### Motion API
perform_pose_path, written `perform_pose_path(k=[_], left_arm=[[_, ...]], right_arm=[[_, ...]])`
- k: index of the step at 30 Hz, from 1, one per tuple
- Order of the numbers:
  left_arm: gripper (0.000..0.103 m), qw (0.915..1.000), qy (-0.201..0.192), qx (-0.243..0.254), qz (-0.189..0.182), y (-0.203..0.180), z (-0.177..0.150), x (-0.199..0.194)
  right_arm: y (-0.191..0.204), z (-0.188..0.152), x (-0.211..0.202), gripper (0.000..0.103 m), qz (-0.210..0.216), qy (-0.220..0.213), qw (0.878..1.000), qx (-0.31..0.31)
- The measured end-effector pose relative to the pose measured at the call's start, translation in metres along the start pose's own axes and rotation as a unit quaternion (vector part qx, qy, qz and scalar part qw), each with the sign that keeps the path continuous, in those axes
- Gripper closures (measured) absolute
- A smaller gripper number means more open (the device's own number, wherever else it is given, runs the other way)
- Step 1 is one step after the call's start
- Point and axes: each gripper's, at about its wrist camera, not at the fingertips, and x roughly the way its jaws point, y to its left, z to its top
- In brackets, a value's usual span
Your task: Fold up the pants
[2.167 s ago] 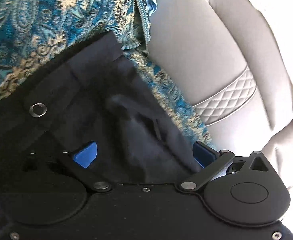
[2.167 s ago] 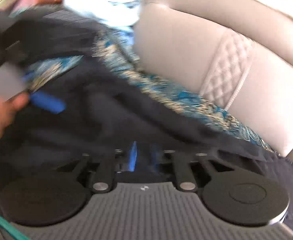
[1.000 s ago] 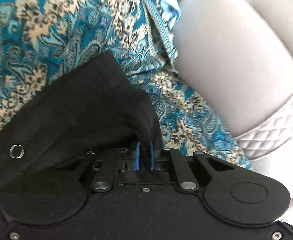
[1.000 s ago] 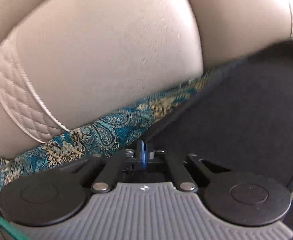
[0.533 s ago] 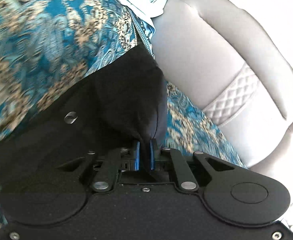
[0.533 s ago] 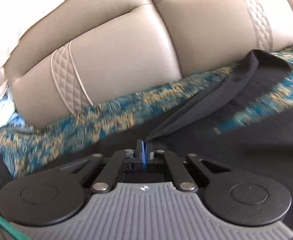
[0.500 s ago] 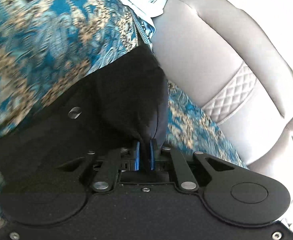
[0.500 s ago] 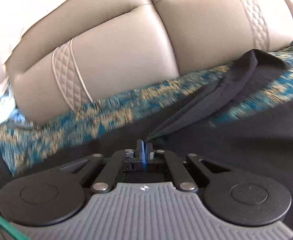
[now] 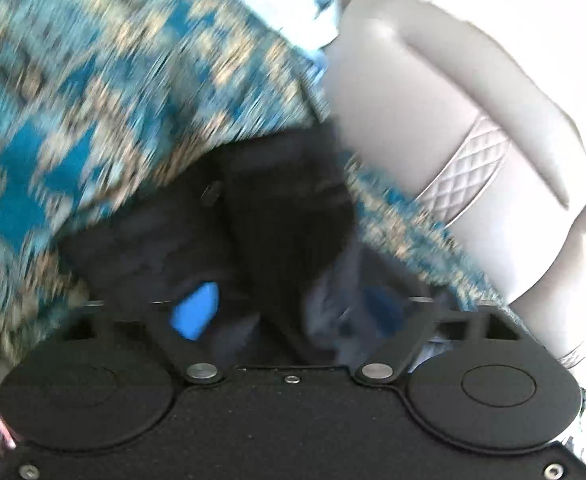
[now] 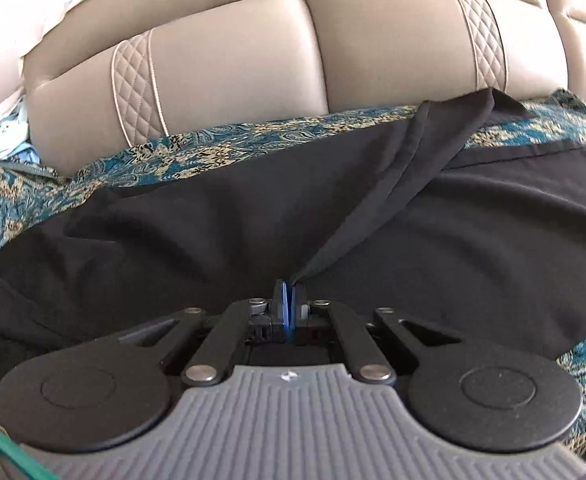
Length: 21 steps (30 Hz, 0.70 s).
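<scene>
Black pants [image 10: 221, 232] lie spread over a teal and gold patterned cover [image 10: 213, 144] on a beige sofa. My right gripper [image 10: 289, 284] is shut on a pinched edge of the pants, and a taut fold runs from it up to the right. In the blurred left wrist view my left gripper [image 9: 289, 312] has its jaws opening wide. A bunched end of the pants [image 9: 285, 216] sits loose between its blue fingers [image 9: 195, 314], and the pads do not press on it.
The beige sofa backrest [image 10: 233, 60] with quilted stripes rises right behind the pants. A pale blue and white cloth [image 10: 1, 136] lies at the far left of the seat. The patterned cover [image 9: 93, 100] fills the left of the left wrist view.
My left gripper went from shut on the bunched pants end to wide apart, letting it go. My right gripper swung across the sofa with its pinched edge, folding cloth over the pants.
</scene>
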Motion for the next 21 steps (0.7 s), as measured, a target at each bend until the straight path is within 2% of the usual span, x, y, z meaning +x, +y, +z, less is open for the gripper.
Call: perform_pose_path(k=[2,7,8,9,10,11,12,14,16,17,21], left_arm=[[0.001,0.9996,-0.025,0.014,0.005,-0.012,0.002,0.004],[0.003,0.9959,-0.012,0.014,0.088,-0.038,0.011,0.055],[0.012,0.9946,-0.009,0.016,0.102,-0.042,0.009,0.065],[0.039,0.9927,-0.003,0.019,0.119,-0.045,0.009,0.074],[0.061,0.9905,0.010,0.022,0.135,-0.046,0.010,0.082],[0.091,0.9883,0.022,0.020,0.150,-0.045,0.008,0.087],[0.094,0.9871,0.030,0.009,0.157,-0.042,0.006,0.088],[0.095,0.9891,0.018,-0.014,0.145,-0.034,0.001,0.078],[0.096,0.9888,0.000,0.001,0.149,-0.028,-0.005,0.064],[0.096,0.9883,-0.008,0.005,0.152,-0.024,-0.008,0.056],[0.097,0.9856,-0.022,0.002,0.168,0.002,-0.017,0.037]], right_arm=[[0.001,-0.004,0.001,0.098,-0.001,-0.005,1.000,-0.010],[0.002,-0.011,0.001,0.097,0.002,-0.020,0.999,-0.033],[0.003,-0.012,0.001,0.097,0.002,-0.023,0.999,-0.040],[0.003,-0.014,0.001,0.096,0.003,-0.026,0.999,-0.046],[0.003,-0.015,0.000,0.096,0.004,-0.029,0.998,-0.052],[0.002,-0.017,-0.001,0.096,0.005,-0.032,0.998,-0.055],[0.001,-0.017,-0.001,0.095,0.007,-0.035,0.998,-0.057],[0.000,-0.019,-0.001,0.094,0.010,-0.038,0.998,-0.055],[-0.002,-0.019,-0.001,0.094,0.012,-0.042,0.998,-0.051],[-0.002,-0.020,0.000,0.075,0.012,-0.045,0.998,-0.048],[-0.003,-0.021,0.002,0.070,0.006,-0.056,0.998,-0.040]])
